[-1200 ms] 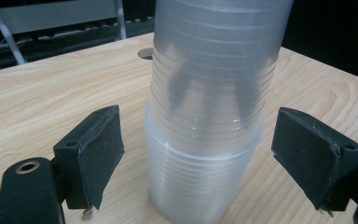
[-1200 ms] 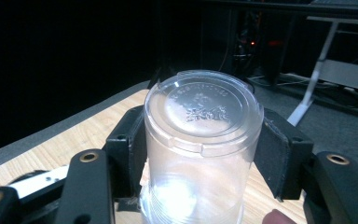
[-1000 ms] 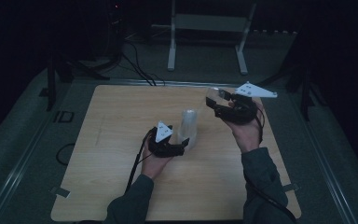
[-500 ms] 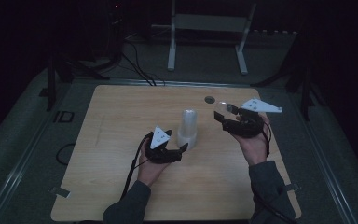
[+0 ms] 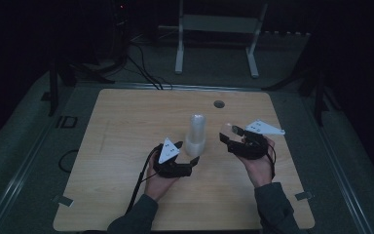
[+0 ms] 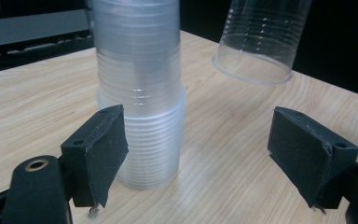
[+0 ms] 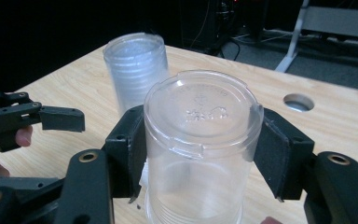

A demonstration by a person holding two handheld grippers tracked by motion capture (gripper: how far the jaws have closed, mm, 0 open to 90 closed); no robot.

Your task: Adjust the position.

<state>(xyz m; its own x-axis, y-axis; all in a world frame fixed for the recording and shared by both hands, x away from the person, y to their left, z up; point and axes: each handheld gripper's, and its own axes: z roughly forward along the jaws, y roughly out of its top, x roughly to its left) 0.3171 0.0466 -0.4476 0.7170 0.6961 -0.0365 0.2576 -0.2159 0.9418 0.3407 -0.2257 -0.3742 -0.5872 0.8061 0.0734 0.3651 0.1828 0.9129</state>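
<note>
High view: the clear cup (image 5: 232, 129) clamped upside down in my right gripper (image 5: 233, 139) hangs just right of the upright cup stack (image 5: 195, 136) mid-table, while my left gripper (image 5: 187, 163), jaws apart, brackets the stack's base.

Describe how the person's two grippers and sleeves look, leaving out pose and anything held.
Both the left gripper and right gripper are black, with flat dark foam pads and a pale three-cornered plate on top. A black cable trails from the left one. The sleeves are dark grey.

Clear glossy plastic cup (image 7: 200, 144), matt wood table (image 5: 126, 126)
</note>
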